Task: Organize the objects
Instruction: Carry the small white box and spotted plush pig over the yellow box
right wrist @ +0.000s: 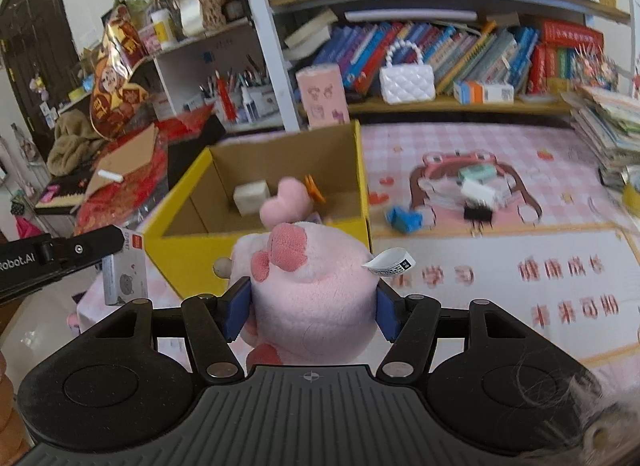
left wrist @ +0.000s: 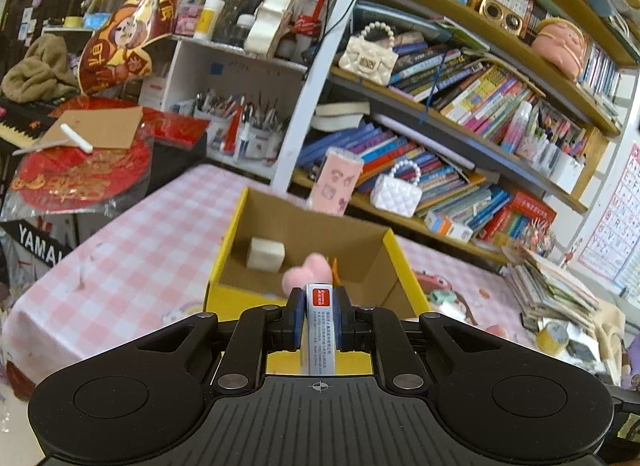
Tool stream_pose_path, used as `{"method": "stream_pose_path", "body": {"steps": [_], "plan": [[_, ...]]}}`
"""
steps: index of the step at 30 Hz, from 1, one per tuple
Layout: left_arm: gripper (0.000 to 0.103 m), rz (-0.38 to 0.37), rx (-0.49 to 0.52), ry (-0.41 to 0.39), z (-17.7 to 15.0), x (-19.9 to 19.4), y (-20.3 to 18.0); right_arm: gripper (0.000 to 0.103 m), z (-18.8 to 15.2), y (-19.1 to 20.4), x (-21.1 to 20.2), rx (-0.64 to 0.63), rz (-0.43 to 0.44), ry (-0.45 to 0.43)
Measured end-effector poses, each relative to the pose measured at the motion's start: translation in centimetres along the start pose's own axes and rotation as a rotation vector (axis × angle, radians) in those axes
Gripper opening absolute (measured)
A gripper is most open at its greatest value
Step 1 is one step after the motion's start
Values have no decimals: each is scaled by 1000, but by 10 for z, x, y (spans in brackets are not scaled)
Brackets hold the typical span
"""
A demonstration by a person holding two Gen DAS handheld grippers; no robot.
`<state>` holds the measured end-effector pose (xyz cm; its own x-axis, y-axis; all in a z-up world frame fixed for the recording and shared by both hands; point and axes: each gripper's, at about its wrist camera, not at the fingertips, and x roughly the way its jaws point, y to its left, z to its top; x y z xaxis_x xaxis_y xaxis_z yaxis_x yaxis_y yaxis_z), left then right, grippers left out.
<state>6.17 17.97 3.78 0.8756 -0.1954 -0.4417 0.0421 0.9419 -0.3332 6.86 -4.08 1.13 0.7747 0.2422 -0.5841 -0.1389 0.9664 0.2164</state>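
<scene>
A yellow cardboard box (left wrist: 394,258) with an open top stands on the pink checked table; it also shows in the right wrist view (right wrist: 362,169). Inside lie a white block (left wrist: 265,254), a pink heart plush (left wrist: 308,272) and an orange clip (right wrist: 314,187). My left gripper (left wrist: 319,320) is shut on a small white carton with a red label (left wrist: 319,330), held just before the box's near wall. My right gripper (right wrist: 312,312) is shut on a pink plush toy (right wrist: 312,298) with a white tag, held before the box's near right corner. The left gripper and its carton (right wrist: 124,278) show at the left of the right wrist view.
On the table right of the box lie a blue item (right wrist: 404,219), a black binder clip (right wrist: 478,213), a white item (right wrist: 478,189) and a green one (right wrist: 476,173). A paper stack (right wrist: 608,125) and tape roll (left wrist: 552,338) sit far right. Bookshelves (left wrist: 460,105) stand behind.
</scene>
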Motion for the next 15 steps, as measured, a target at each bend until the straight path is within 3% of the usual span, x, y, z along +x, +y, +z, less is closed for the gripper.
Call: {"method": "stream_pose_path", "body": {"steps": [8, 15], "plan": [[13, -8, 4, -44, 31, 29, -3, 59, 42, 0, 22, -19, 12, -76], [13, 19, 10, -12, 38, 71, -6, 59, 68, 5, 60, -149, 13, -141]]}}
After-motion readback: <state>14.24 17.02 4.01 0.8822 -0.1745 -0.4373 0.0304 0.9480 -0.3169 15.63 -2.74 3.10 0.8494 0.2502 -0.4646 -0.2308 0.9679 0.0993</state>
